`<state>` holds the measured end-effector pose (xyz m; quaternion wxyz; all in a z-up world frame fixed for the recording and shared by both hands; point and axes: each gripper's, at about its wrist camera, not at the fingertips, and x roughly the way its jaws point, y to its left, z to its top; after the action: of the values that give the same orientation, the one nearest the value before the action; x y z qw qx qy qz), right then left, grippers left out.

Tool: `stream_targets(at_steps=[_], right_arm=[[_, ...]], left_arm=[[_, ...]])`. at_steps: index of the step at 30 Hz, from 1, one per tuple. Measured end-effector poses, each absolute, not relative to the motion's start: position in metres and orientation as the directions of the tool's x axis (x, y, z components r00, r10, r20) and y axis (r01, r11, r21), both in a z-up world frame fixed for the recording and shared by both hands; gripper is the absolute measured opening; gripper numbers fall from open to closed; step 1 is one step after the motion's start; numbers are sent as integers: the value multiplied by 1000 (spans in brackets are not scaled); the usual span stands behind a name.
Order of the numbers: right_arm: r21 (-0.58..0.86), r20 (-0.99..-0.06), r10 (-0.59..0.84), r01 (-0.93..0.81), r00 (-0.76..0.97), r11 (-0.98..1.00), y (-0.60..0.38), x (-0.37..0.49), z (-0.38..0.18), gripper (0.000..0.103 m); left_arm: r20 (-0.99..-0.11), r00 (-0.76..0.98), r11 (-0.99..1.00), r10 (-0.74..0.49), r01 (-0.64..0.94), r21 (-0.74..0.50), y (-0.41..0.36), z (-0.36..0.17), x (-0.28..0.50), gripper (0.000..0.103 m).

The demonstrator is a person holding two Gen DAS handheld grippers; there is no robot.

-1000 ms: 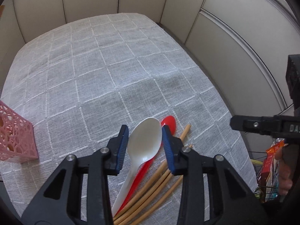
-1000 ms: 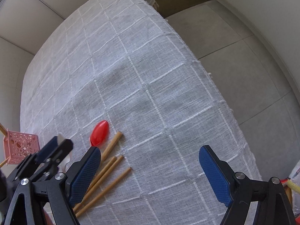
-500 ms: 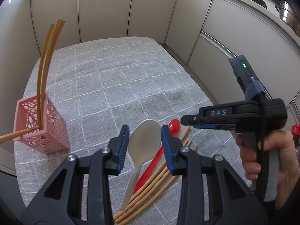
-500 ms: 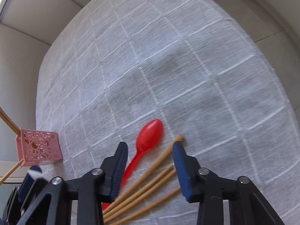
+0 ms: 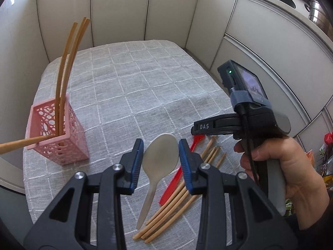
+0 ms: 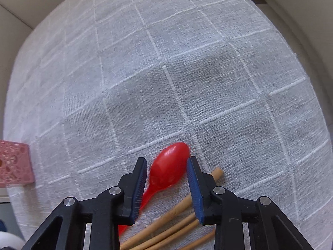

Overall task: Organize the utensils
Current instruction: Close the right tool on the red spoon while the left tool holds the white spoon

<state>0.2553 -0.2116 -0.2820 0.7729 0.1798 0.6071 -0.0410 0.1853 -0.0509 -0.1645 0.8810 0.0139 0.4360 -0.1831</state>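
Note:
My left gripper (image 5: 161,153) is shut on the bowl of a white spoon (image 5: 160,160) and holds it lifted, handle hanging down. A red spoon (image 6: 168,170) lies on the grey checked cloth, its bowl between the pads of my right gripper (image 6: 166,174), which is lowered around it; contact with the pads cannot be told. In the left wrist view the red spoon's handle (image 5: 174,181) shows, and the right gripper's body (image 5: 245,123) is held by a hand. Several wooden chopsticks (image 5: 172,200) lie beside the red spoon, also in the right wrist view (image 6: 177,218).
A pink perforated holder (image 5: 56,133) stands at the table's left with several chopsticks (image 5: 66,68) in it; its corner shows in the right wrist view (image 6: 14,164). Cabinet walls surround the table (image 5: 145,79). The table edge runs along the right.
My left gripper has lifted the white spoon up off the table. My right gripper has narrowed from wide open and come down around the red spoon's bowl.

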Motion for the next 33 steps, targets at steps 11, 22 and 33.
stream_targets(at_steps=[11,22,33], right_arm=[[173,-950,103,224,294,959,-197,252,-281,31],[314,-865,205,175,458,933,-218,217,-222,29],[389,-711,240,85,661,917,-222,187,-139,6]], left_arm=[[-764,575,941,-291,316,-120,-46,-161,179,37],[-689,649,933,-321,340,-115,-38,-128,154,37],[-538,744,917,-397,343,-203,-10,-65,125,37]])
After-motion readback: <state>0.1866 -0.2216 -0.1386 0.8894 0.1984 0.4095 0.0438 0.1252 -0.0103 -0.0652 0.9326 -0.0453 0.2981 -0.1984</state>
